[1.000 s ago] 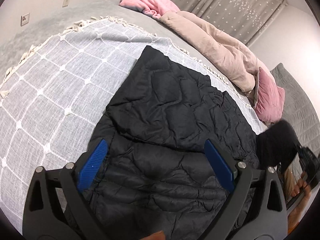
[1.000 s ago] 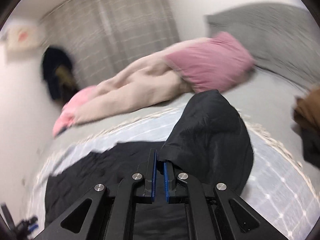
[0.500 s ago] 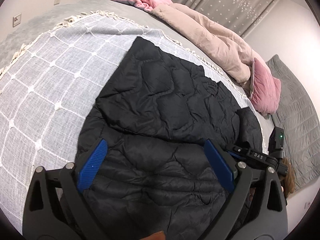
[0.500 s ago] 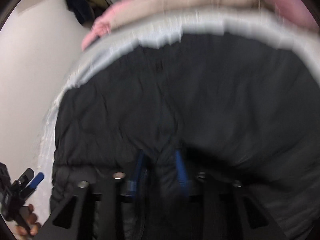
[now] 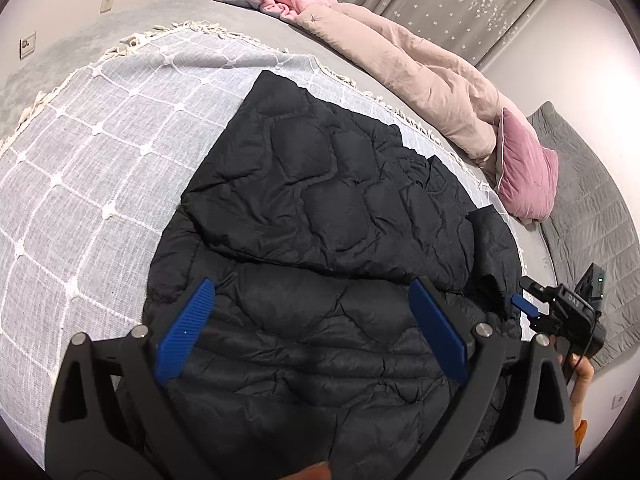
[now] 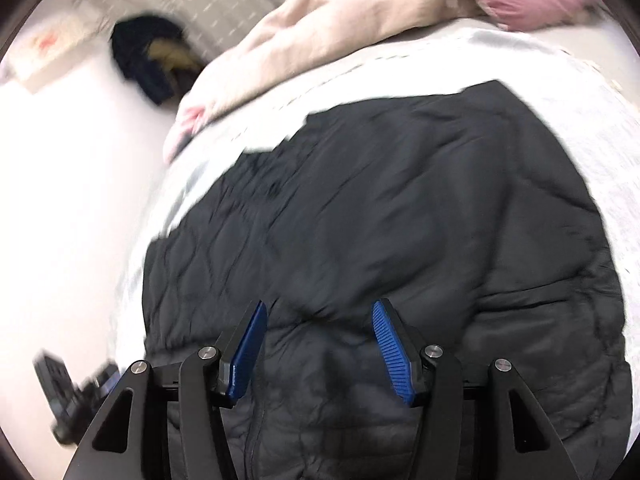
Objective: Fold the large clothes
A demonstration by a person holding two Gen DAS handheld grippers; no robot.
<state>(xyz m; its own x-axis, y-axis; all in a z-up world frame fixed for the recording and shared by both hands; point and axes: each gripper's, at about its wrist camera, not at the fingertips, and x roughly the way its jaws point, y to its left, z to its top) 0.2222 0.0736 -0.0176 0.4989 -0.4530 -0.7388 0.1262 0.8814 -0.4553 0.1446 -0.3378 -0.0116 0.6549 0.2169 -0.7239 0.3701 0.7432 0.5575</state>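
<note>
The black quilted jacket [image 5: 320, 216] lies on the grey checked throw [image 5: 92, 152]. The left gripper [image 5: 312, 328] hovers over it, jaws wide, empty. Only the left view shows "DAS" on the right gripper [image 6: 318, 344], likewise spread and empty; its own view is blurred

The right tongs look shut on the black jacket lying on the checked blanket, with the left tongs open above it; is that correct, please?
Not quite: the right tongs are open, not shut on the jacket. The right wrist view shows their blue pads apart with nothing pinched between them. The rest holds: the jacket lies on the checked blanket, and the left tongs are open above it.
</note>
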